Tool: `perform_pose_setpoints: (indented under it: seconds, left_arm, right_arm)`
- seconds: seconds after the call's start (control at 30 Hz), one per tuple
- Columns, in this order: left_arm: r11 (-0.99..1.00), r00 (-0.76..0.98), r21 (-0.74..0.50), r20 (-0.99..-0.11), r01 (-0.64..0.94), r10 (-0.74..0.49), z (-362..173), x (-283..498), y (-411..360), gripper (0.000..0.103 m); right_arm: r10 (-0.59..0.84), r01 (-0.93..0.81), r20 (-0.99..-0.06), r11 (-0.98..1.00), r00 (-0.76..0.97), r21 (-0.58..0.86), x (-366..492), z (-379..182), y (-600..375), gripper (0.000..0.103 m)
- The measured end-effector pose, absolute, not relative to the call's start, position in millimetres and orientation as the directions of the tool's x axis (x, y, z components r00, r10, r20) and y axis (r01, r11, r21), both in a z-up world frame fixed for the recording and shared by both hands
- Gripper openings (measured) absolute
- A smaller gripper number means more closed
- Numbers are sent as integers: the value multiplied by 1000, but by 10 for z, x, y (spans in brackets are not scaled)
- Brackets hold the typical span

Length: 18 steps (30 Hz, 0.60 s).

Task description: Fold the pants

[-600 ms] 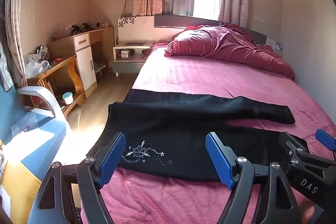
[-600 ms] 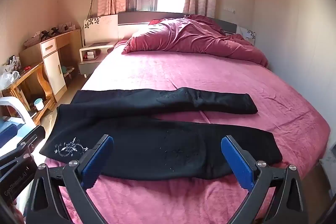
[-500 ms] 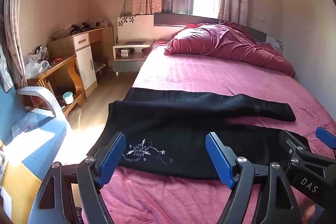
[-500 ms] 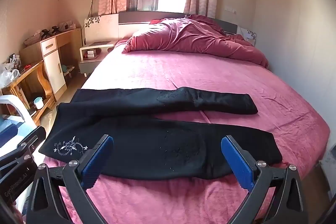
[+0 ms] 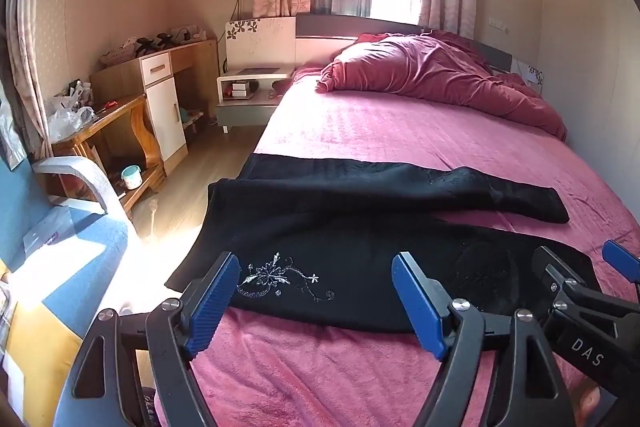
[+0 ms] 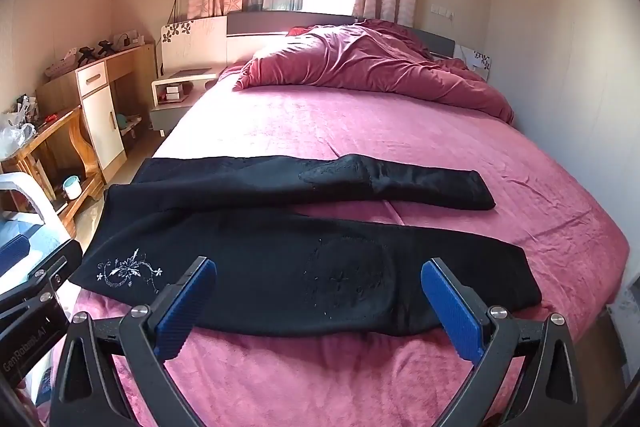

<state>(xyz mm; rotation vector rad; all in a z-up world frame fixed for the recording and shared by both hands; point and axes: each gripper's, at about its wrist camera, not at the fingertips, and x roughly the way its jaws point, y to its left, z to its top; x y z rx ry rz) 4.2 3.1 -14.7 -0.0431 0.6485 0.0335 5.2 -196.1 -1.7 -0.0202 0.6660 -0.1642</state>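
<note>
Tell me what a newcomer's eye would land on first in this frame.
Black pants spread flat across the near part of the pink bed, legs apart, a silver flower stitched near the waist. Both the left gripper and right gripper hover open at the pants' near edge. A crumpled red duvet lies by the headboard.

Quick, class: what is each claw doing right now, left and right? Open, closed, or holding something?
Left claw: open, holding nothing, above the near edge of the black pants.
Right claw: open, holding nothing, also over the pants' near edge.
</note>
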Motion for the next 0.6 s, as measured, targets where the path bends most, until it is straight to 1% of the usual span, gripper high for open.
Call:
perform_pose_setpoints:
  seconds: [0.6]
  left_arm:
    - [998,795,-27,-606,-63,33,-178,57,80,81]
  right_arm:
    - [-136,132,-626,990,768,-53,66,-104,-1951,103]
